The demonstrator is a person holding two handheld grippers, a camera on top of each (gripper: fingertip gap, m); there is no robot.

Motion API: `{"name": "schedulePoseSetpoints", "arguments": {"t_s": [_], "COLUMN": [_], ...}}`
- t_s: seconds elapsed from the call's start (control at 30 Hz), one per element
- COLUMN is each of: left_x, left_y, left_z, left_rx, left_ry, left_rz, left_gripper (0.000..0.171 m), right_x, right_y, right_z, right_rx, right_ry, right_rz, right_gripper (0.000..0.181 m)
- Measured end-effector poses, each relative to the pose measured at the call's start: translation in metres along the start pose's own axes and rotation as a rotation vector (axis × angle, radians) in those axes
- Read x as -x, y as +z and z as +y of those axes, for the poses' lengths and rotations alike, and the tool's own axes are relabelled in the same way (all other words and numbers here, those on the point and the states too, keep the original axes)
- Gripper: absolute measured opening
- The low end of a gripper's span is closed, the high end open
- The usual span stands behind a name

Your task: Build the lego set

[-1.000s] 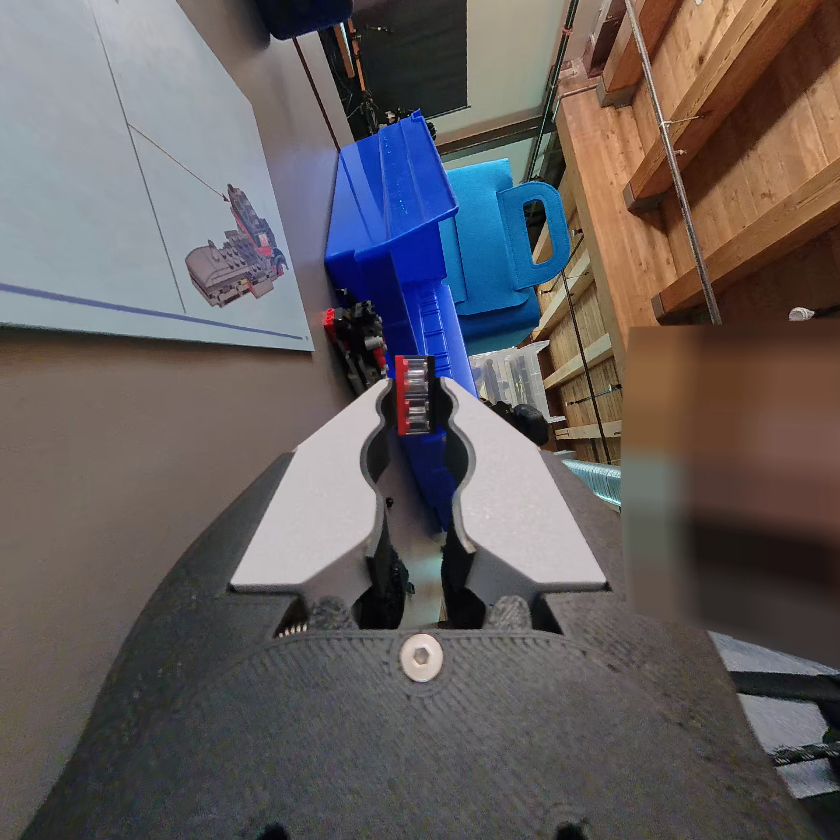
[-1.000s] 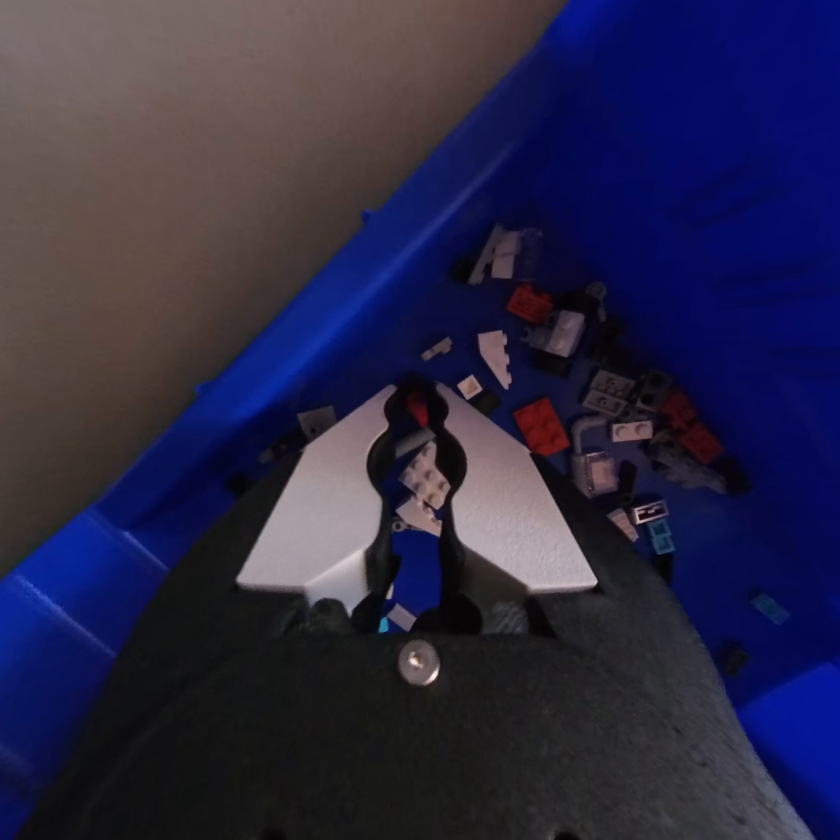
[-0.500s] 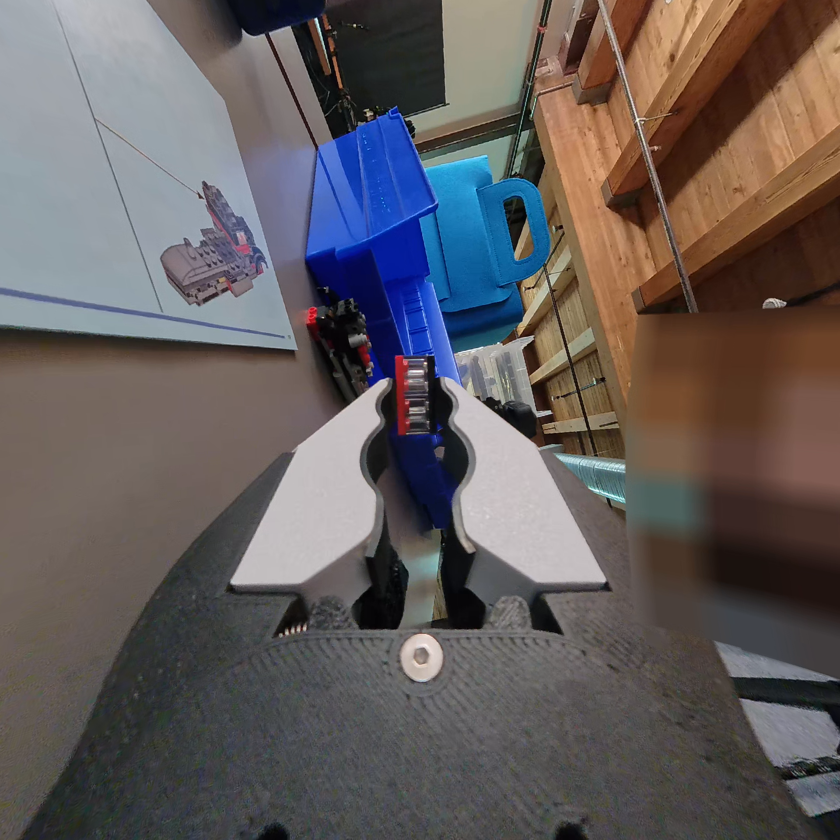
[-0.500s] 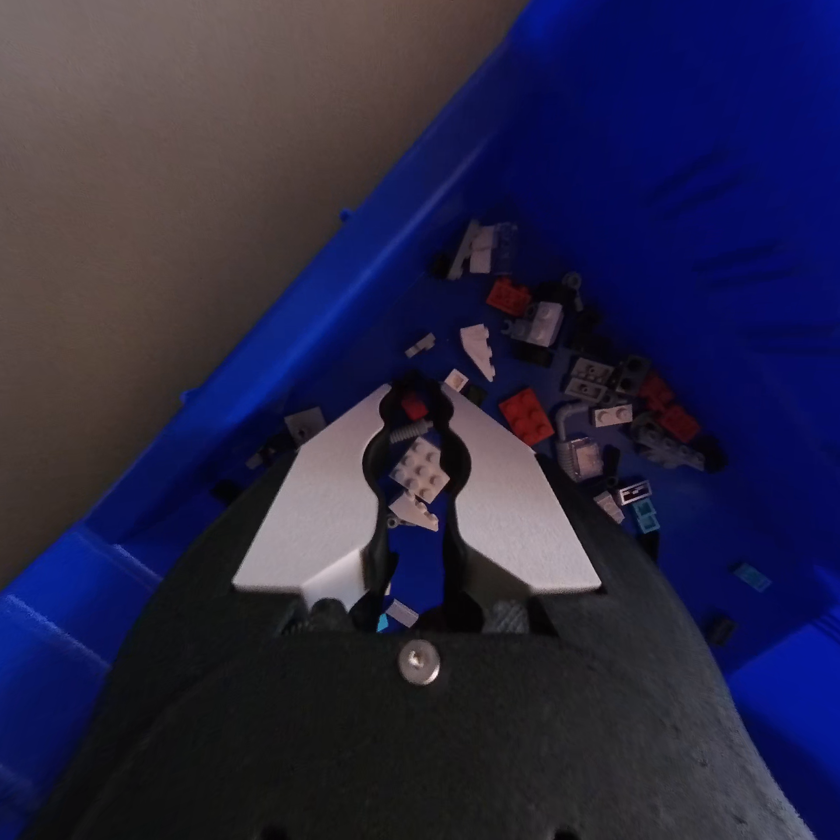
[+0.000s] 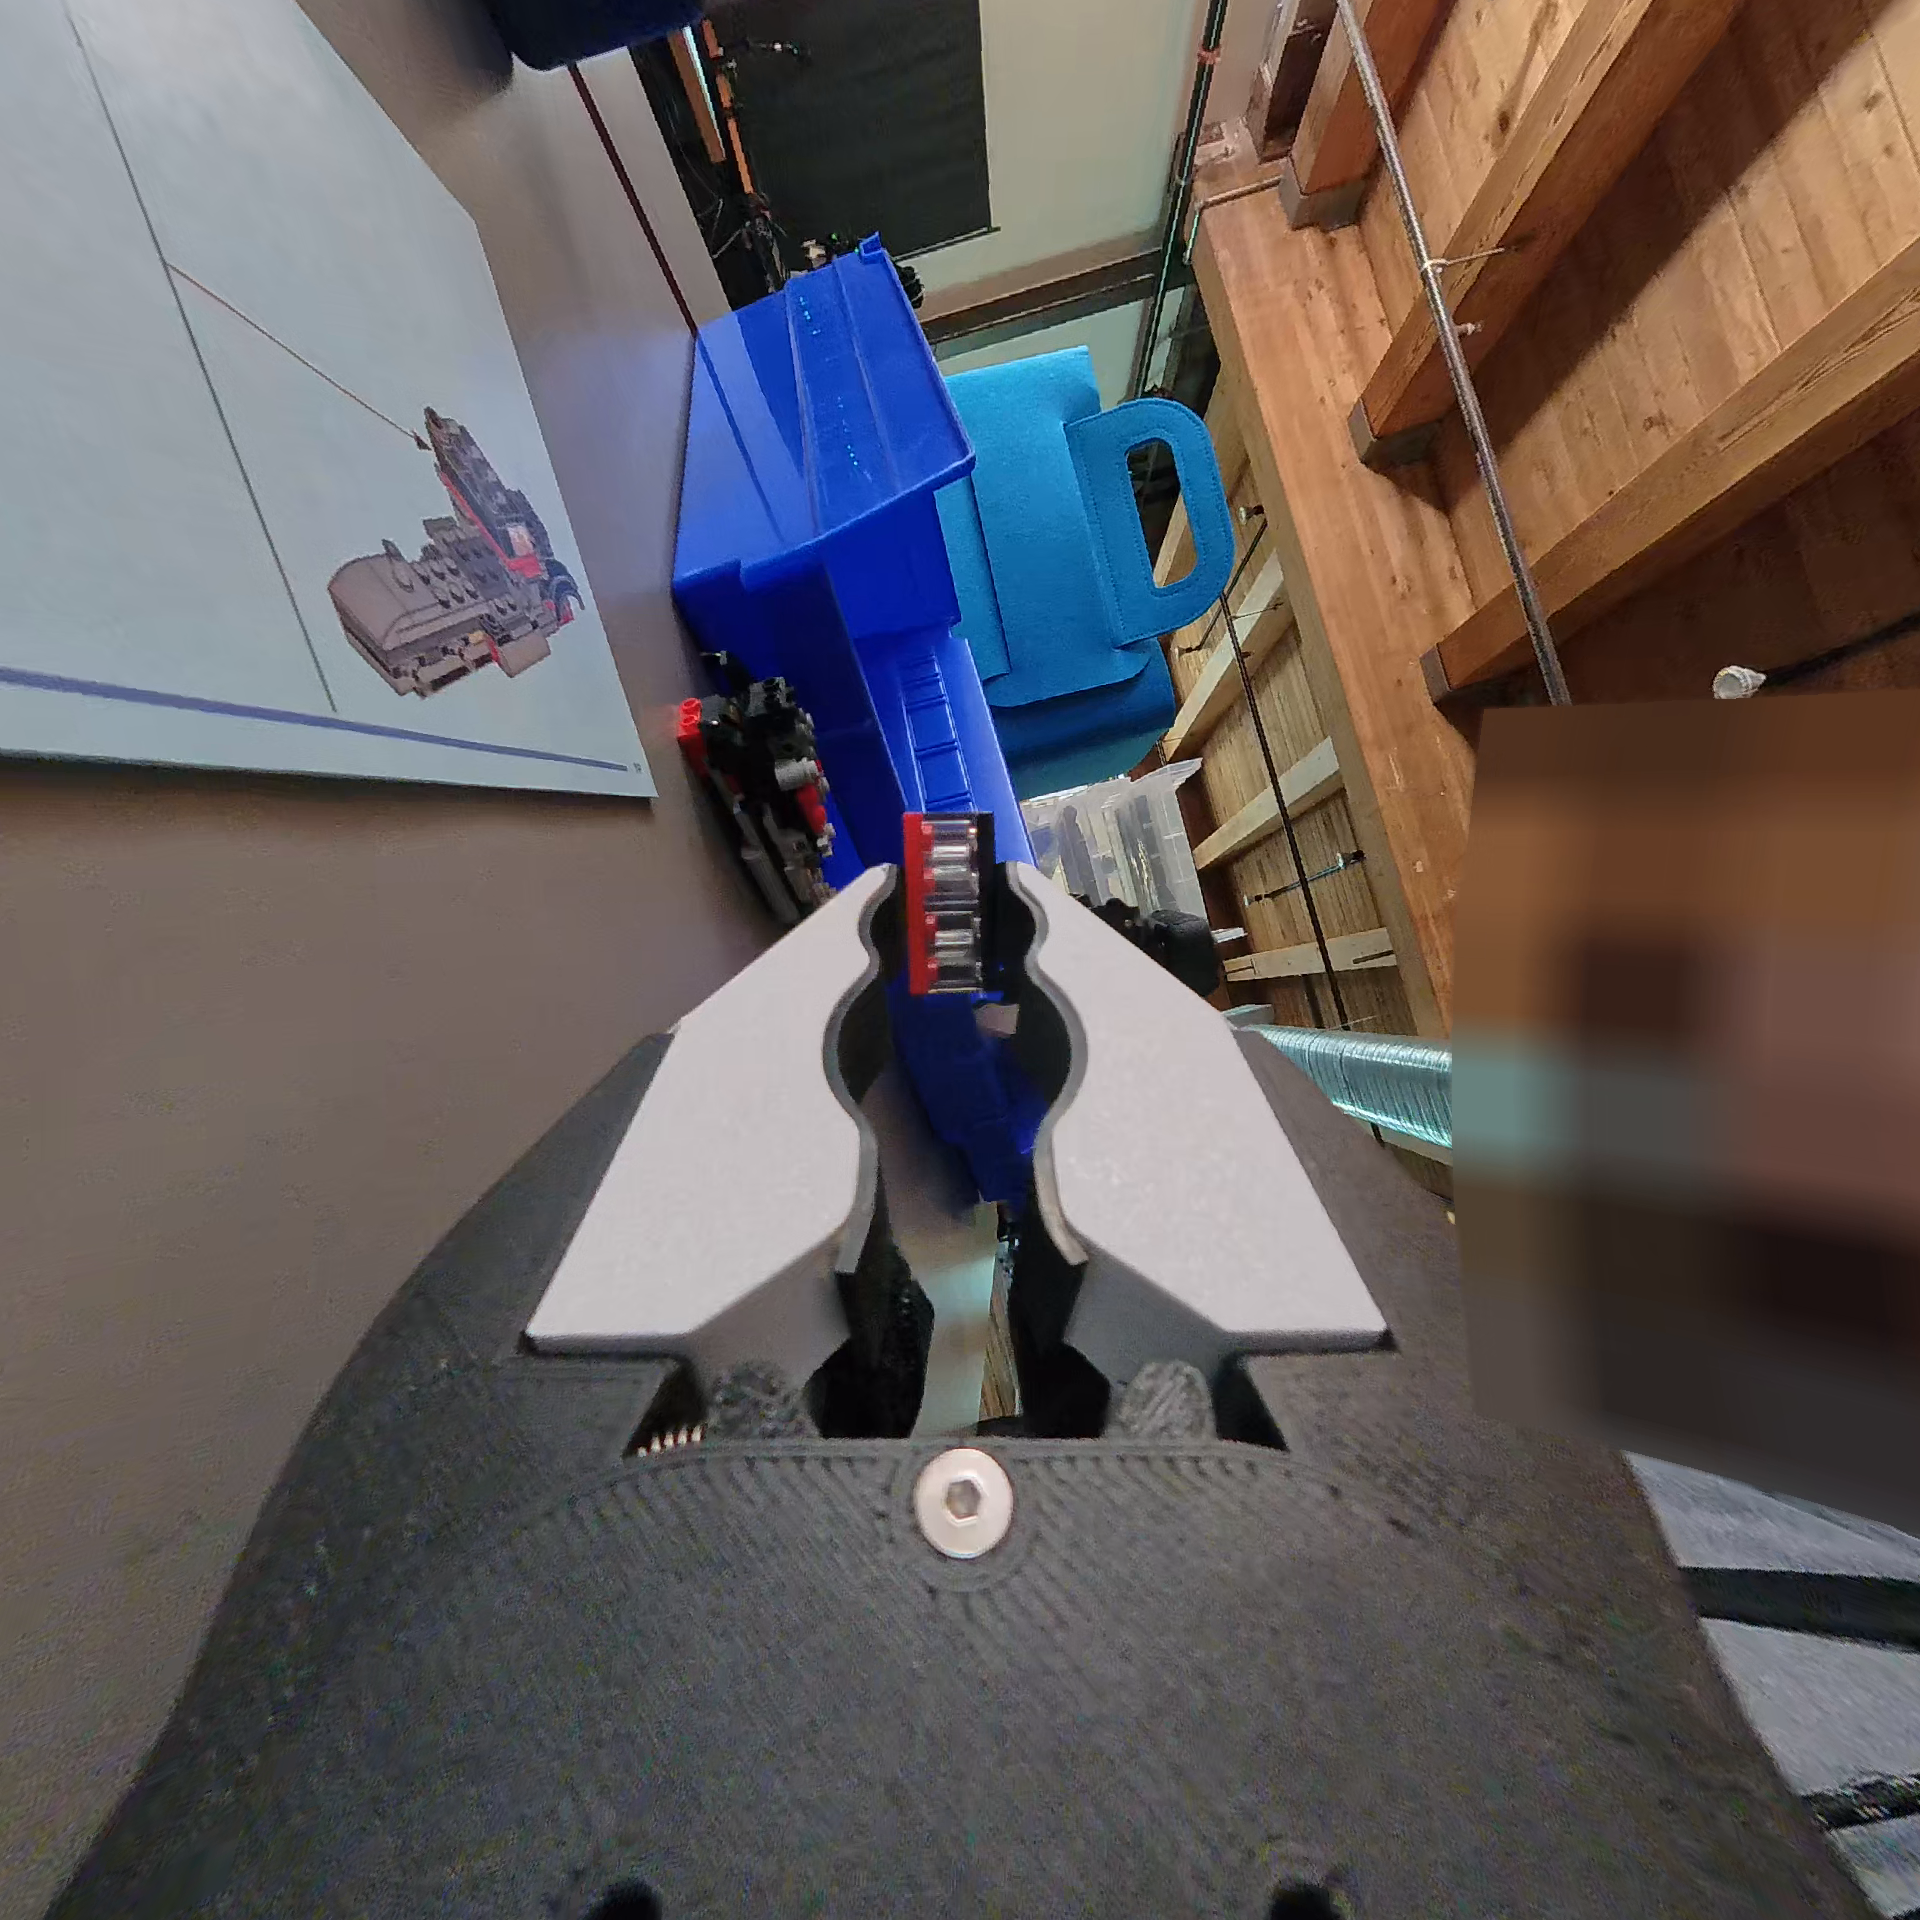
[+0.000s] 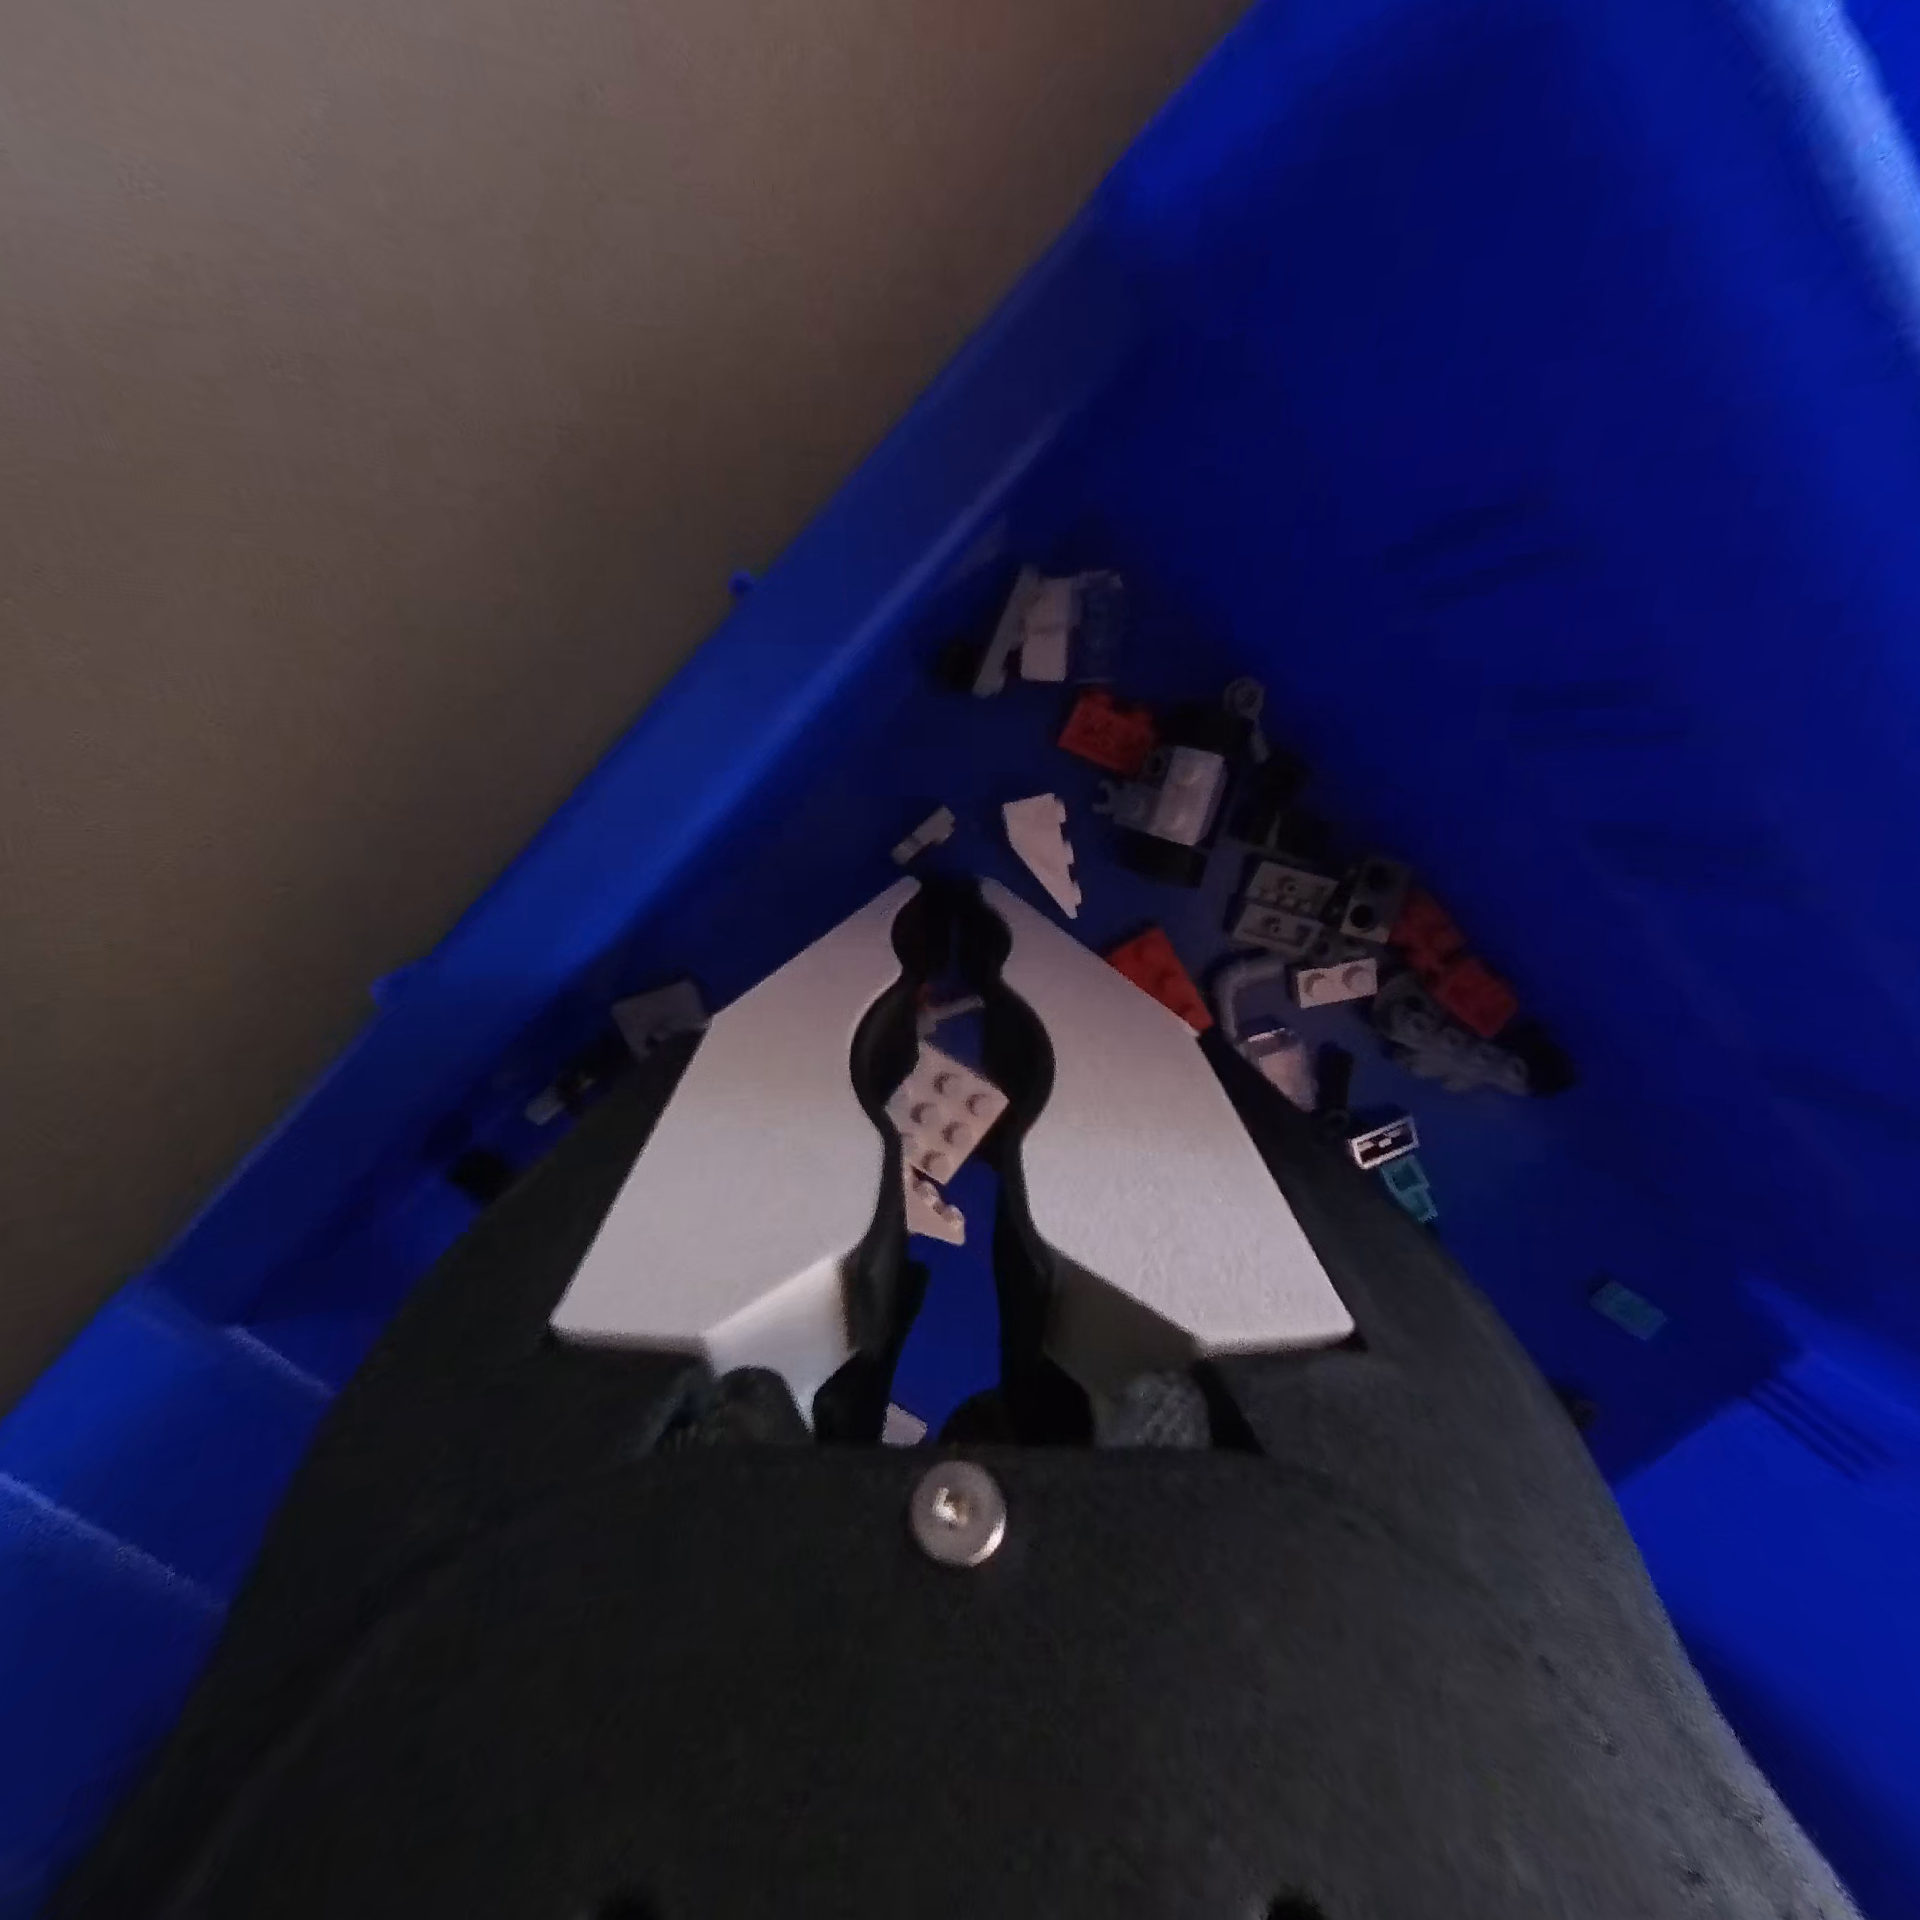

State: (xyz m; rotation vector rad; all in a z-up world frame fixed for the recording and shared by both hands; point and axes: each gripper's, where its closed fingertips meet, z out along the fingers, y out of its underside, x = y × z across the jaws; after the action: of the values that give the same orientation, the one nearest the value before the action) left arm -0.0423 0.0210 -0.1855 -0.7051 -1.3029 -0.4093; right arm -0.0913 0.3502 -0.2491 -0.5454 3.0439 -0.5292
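Down in the blue bin (image 6: 1403,436), needed right gripper (image 6: 951,894) (fingers nearly closed, can't tell on what) pinching one loose piece squarely, left gripper (image 5: 951,894) clamping red-and-grey piece (image 5: 945,902).

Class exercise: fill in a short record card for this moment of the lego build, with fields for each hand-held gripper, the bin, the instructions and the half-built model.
left hand-held gripper: shut on a small red and clear lego piece, held in the air
right hand-held gripper: inside the blue bin, tips nearly together, grip on any piece unclear
bin contents: loose lego pieces, red, white, grey and black
instruction sheet: flat on the table, shows a drawn model
half-built model: on the table beside the bin
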Motion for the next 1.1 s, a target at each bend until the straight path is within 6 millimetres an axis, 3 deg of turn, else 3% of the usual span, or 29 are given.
{"name": "schedulePoseSetpoints", "arguments": {"t_s": [0.13,0.3,0.43,0.57,0.67,0.8,0.93,1.1], "left_x": [-0.001,-0.003,-0.003,-0.002,-0.003,-0.006,-0.009,-0.009], "left_y": [0.000,0.002,0.005,0.009,0.012,0.010,0.001,-0.009], "left_z": [0.001,0.004,0.008,0.010,0.011,0.009,0.007,-0.003], "left_rx": [0.005,0.026,0.052,0.077,0.097,0.109,0.113,0.111], "left_ry": [0.000,0.008,0.005,0.003,0.017,0.039,0.029,0.026], "left_rz": [0.007,0.010,0.011,0.004,0.006,0.024,0.048,0.063], "left_gripper": [0.017,0.017,0.017,0.017,0.017,0.017,0.017,0.017], "right_x": [-0.006,-0.017,-0.016,-0.004,0.001,-0.003,-0.005,-0.003], "right_y": [-0.015,-0.058,-0.096,-0.102,-0.075,-0.004,0.058,0.099], "right_z": [-0.011,-0.044,-0.101,-0.180,-0.238,-0.287,-0.303,-0.308], "right_rx": [-0.056,-0.216,-0.432,-0.688,-0.809,-0.789,-0.677,-0.499], "right_ry": [0.055,0.186,0.321,0.443,0.503,0.584,0.648,0.604], "right_rz": [0.042,0.152,0.217,0.174,0.120,0.030,-0.061,-0.091], "right_gripper": [0.005,0.005,0.005,0.005,0.005,0.005,0.005,0.005]}}
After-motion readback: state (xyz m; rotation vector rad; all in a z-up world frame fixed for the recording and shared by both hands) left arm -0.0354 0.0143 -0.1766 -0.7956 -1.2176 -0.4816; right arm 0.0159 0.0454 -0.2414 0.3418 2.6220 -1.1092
